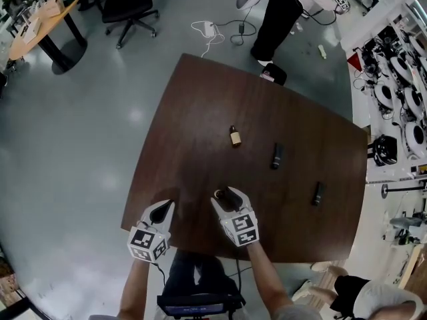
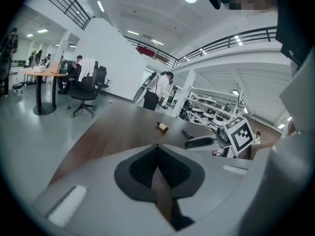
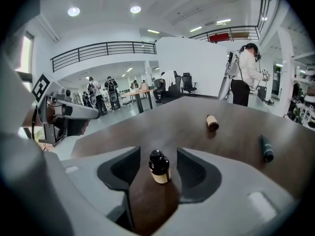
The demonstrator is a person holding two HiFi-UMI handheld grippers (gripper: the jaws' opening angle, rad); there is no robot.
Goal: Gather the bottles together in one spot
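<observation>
A small dark bottle with a tan label (image 3: 159,166) stands upright on the brown table (image 1: 200,112), between the jaws of my right gripper (image 3: 158,156). The jaws stand open, with a gap on each side of it. In the head view that bottle (image 1: 219,195) and the right gripper (image 1: 227,197) are near the table's front edge. My left gripper (image 1: 163,209) is shut and empty at the front left edge; its pads (image 2: 142,166) meet. A second tan-labelled bottle (image 1: 235,137) lies mid-table. Two dark bottles (image 1: 276,155) (image 1: 318,193) lie to the right.
A person (image 1: 277,19) stands at the table's far edge. An office chair (image 1: 130,5) and a round table (image 1: 40,25) are at the back left. Shelves of equipment (image 1: 400,79) line the right side. A cable (image 1: 213,31) lies on the floor.
</observation>
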